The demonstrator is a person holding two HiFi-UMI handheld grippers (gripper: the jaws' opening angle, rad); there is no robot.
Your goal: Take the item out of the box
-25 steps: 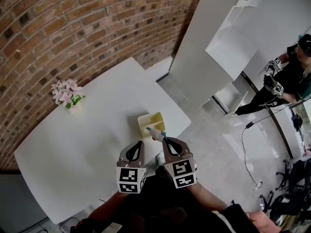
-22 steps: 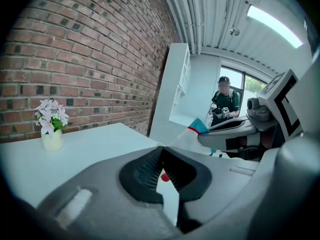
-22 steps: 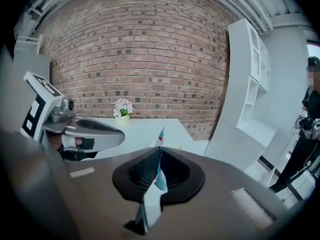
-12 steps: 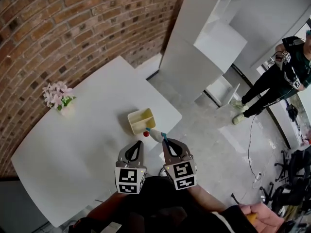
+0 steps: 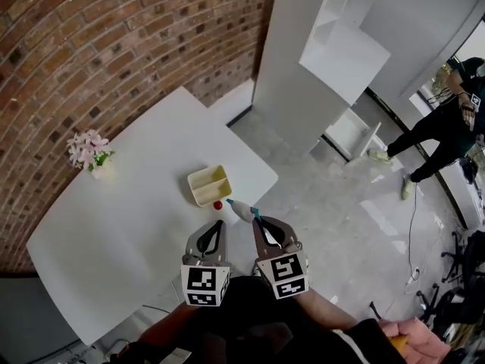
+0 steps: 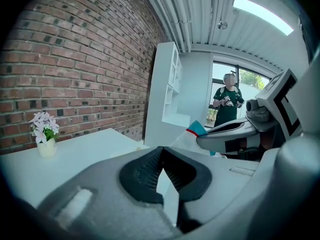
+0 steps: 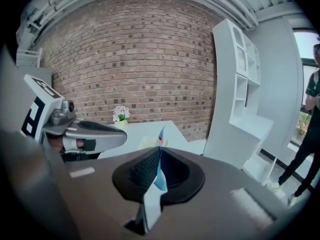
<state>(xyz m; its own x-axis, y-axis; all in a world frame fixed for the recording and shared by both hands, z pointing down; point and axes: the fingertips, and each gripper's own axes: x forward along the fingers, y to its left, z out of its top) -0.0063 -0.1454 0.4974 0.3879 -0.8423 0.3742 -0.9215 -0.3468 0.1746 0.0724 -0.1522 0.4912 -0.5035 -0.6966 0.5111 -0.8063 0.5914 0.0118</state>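
Note:
A cream open box [image 5: 208,185] sits near the right edge of the white table [image 5: 129,218]; it also shows past the jaws in the right gripper view [image 7: 146,143]. My right gripper [image 5: 261,226] is shut on a white packet [image 5: 240,210] with a teal end, held in the air just off the box's near corner. The packet stands pinched between the pads [image 7: 158,179] of the right gripper [image 7: 160,151]. A small red thing [image 5: 217,205] lies by the box. My left gripper [image 5: 211,238] hangs beside it, jaws together and empty [image 6: 161,151].
A vase of pink flowers [image 5: 91,152] stands at the table's far left by the brick wall. A tall white shelf unit [image 5: 322,67] rises beyond the table's right end. A person [image 5: 447,123] stands on the grey floor at far right, with cables nearby.
The packet, over the box one second ago, now hangs nearer me beside the box. The red thing has come into sight by the box. The person in the background has shifted.

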